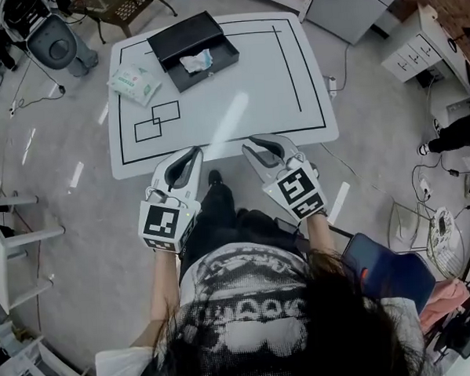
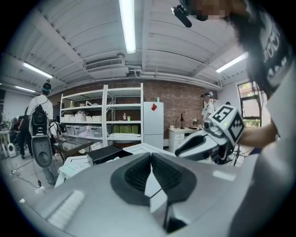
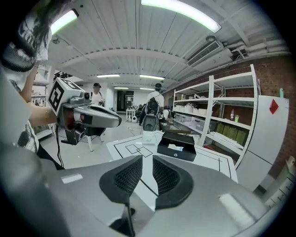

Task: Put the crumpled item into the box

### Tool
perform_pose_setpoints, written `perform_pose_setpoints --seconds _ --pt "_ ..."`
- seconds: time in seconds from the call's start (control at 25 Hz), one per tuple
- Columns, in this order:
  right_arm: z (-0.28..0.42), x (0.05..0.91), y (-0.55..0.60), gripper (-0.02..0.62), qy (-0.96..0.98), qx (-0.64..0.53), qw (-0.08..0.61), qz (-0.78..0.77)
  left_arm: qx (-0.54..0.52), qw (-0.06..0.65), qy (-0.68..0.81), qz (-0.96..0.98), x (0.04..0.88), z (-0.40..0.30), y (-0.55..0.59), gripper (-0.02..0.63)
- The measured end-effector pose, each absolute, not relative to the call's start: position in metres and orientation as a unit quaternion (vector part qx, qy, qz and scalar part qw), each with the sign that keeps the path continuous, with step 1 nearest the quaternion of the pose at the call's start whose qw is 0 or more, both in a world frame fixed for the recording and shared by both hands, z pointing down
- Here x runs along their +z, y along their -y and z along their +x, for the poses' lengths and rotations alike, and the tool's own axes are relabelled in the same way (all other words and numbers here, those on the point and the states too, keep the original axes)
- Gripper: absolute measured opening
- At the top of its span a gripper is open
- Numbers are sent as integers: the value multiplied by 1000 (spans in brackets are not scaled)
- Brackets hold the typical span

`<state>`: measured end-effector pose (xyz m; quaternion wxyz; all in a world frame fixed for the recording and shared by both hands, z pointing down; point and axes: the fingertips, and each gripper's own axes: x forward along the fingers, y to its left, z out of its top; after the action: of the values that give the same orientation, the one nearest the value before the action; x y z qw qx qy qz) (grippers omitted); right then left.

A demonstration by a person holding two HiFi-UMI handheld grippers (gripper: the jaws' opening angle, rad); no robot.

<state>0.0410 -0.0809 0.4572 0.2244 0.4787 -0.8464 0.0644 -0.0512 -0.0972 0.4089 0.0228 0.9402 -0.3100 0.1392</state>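
Head view: crumpled tissue (image 1: 196, 61) lying inside black box (image 1: 209, 73) at far side of white table (image 1: 238, 89), green-and-white packet (image 1: 135, 81) just left of it; left gripper (image 1: 195, 151) and right gripper (image 1: 249, 142) at near edge, well apart from box. Left gripper view: jaw pads touching at tips, nothing between. Right gripper view: pads drawn almost together, only a thin slit, empty; tissue resting in box beyond.
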Motion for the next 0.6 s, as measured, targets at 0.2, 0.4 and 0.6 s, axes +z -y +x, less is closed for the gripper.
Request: perform_pose_setpoints --seconds 0.2,0.4,0.6 --pt "37 449 36 72 852 57 214 475 142 24 314 938 407 -52 48 0" --pt "33 439 2 49 856 54 203 472 144 17 316 938 397 -51 10 0" --pt "18 437 -11 23 862 52 195 466 143 12 321 936 393 -62 -3 0"
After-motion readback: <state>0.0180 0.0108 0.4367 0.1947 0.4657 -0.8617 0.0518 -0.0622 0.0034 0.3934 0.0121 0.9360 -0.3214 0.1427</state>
